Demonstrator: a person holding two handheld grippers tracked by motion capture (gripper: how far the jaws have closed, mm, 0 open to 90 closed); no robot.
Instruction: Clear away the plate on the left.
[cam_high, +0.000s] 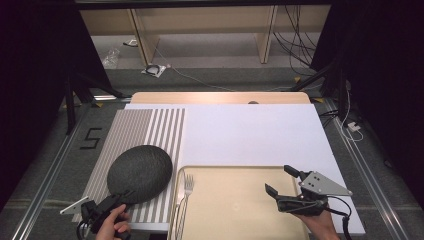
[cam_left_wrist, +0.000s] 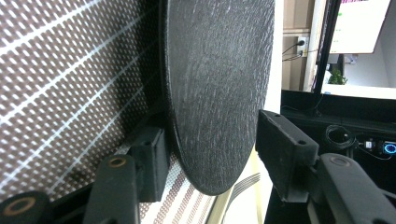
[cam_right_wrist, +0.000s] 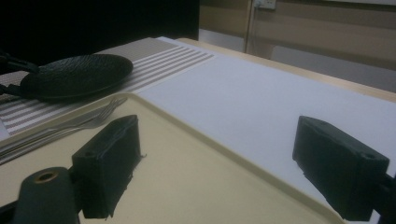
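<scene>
Dark round plate (cam_high: 139, 173) sat on the striped mat (cam_high: 131, 131) with its near rim between the left gripper (cam_high: 121, 196) jaws, which stood apart on either side without pinching it per the left gripper view, while the right gripper (cam_high: 281, 180) hung wide open over the tray (cam_high: 235, 200), 1 fork (cam_high: 188, 184) at its edge.

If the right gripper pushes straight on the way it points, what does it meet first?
Probably nothing solid: the right gripper hangs open over the shallow cream plastic tray, pointing across it toward the white board. The dark round textured plate and metal fork lie off to one side.
</scene>
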